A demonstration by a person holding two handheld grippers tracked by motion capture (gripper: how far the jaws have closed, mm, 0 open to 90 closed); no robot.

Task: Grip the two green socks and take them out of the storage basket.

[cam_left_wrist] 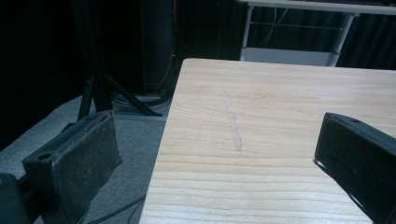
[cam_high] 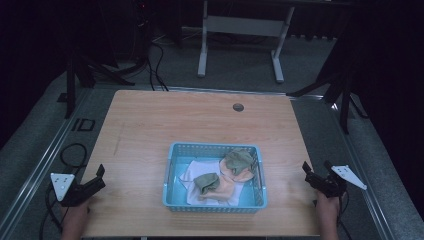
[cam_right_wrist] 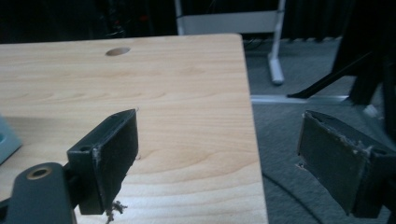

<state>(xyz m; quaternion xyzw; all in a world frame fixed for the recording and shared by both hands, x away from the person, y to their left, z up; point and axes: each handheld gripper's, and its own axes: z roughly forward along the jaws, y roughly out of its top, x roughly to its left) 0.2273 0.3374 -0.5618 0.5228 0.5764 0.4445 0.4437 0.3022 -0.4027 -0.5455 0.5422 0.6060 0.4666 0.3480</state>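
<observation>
- Two grippers are seen in the high view: left gripper (cam_high: 101, 171) and right gripper (cam_high: 316, 169), released at the table's (cam_high: 150, 125) edges, well apart from the blue basket (cam_high: 175, 150) of cloths (cam_high: 239, 161).
- Left gripper view: jaws spread over bare wood.
- Right gripper view: jaws spread, basket corner (cam_right_wrist: 7, 140) at left.

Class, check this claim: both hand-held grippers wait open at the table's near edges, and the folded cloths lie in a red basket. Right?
Not quite. The basket holding the cloths is light blue, as the high view shows. The left hand-held gripper and right hand-held gripper do wait open.
</observation>
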